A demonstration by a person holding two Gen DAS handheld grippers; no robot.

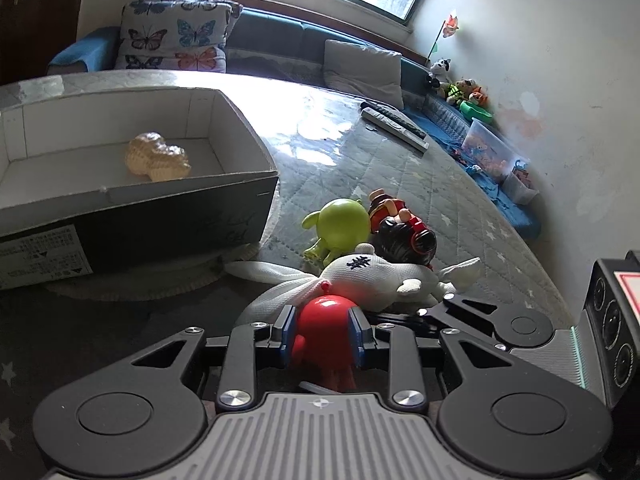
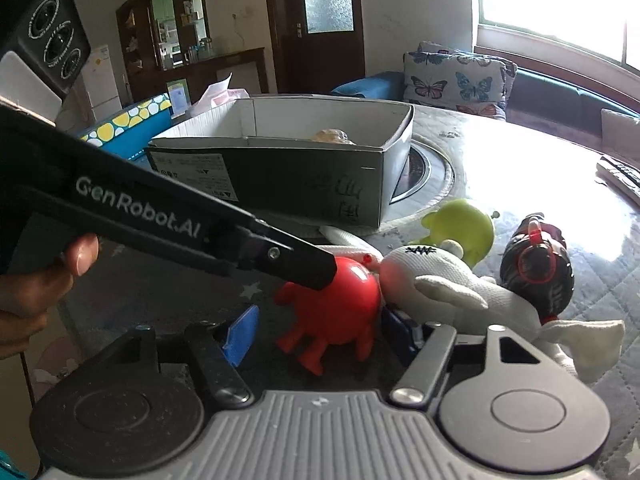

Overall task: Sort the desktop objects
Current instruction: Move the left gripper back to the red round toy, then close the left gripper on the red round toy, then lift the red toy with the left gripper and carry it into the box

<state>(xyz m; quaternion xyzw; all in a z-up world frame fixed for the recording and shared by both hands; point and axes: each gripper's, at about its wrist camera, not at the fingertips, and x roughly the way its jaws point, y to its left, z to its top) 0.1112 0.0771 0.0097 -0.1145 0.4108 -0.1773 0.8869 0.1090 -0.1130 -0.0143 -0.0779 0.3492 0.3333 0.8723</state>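
Note:
My left gripper (image 1: 322,330) is shut on a red round toy figure (image 1: 322,320) low over the table; in the right wrist view its black finger presses on the red toy (image 2: 344,300). My right gripper (image 2: 324,336) is open, its blue pads (image 2: 240,336) either side of the same toy without touching it. A white plush rabbit (image 1: 372,280) (image 2: 440,284), a green one-eyed figure (image 1: 344,226) (image 2: 464,230) and a black-haired doll with red headphones (image 1: 404,236) (image 2: 536,268) lie just beyond. An open cardboard box (image 1: 140,192) (image 2: 280,160) holds a tan textured toy (image 1: 158,156).
Two remote controls (image 1: 394,122) lie at the table's far right. A sofa with a butterfly cushion (image 1: 176,38), a grey cushion, plush toys and a plastic bin (image 1: 490,148) runs behind the table. The box stands on a round turntable (image 2: 428,176).

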